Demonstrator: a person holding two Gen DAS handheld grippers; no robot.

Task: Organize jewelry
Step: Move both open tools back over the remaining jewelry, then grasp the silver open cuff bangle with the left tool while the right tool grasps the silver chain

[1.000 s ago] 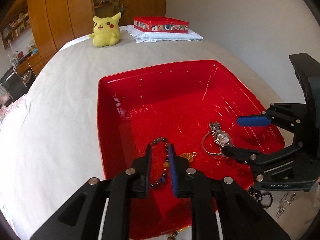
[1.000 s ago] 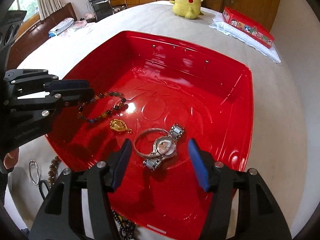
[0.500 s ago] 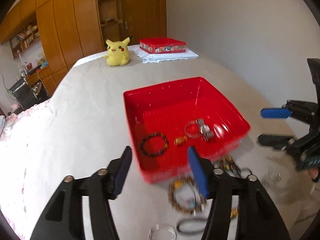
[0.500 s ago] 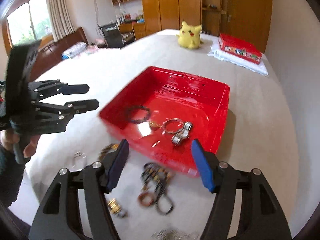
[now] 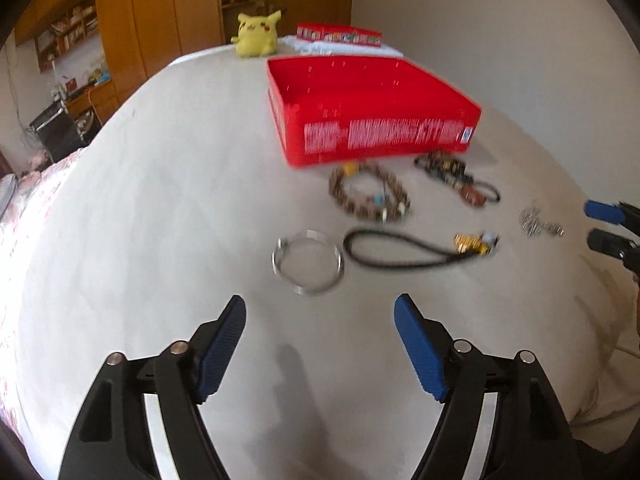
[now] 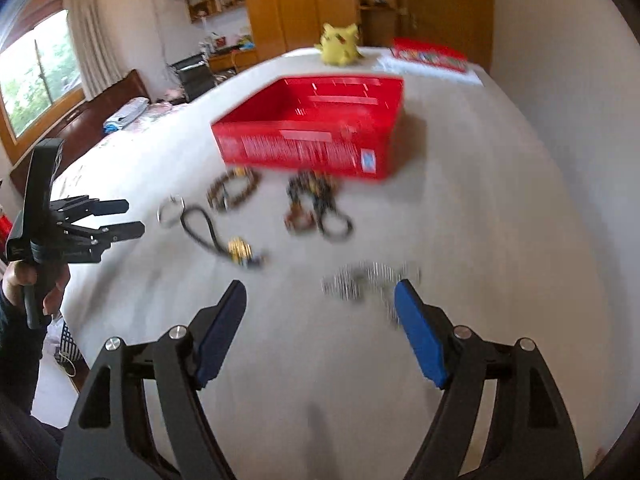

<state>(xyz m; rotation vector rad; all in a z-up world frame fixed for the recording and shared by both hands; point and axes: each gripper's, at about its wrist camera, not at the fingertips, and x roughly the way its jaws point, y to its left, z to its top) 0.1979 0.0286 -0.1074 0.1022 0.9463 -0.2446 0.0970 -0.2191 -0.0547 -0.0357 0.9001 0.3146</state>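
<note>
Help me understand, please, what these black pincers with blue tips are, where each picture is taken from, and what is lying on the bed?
There is no robot here: a person holds a two-finger gripper in each hand, and each gripper carries a fisheye camera looking along its fingers. In the left camera's picture the left gripper fills the bottom edge, jaws apart and holding nothing. The right gripper looks the same in its own picture: open and holding nothing.

On the pale bedcover stands a red box. In front of it lie a silver bangle, a brown beaded bracelet, a black cord with a gold charm, a tangle of dark beads and a small silver chain. A yellow plush toy sits at the far end. Both pictures are blurred.
</note>
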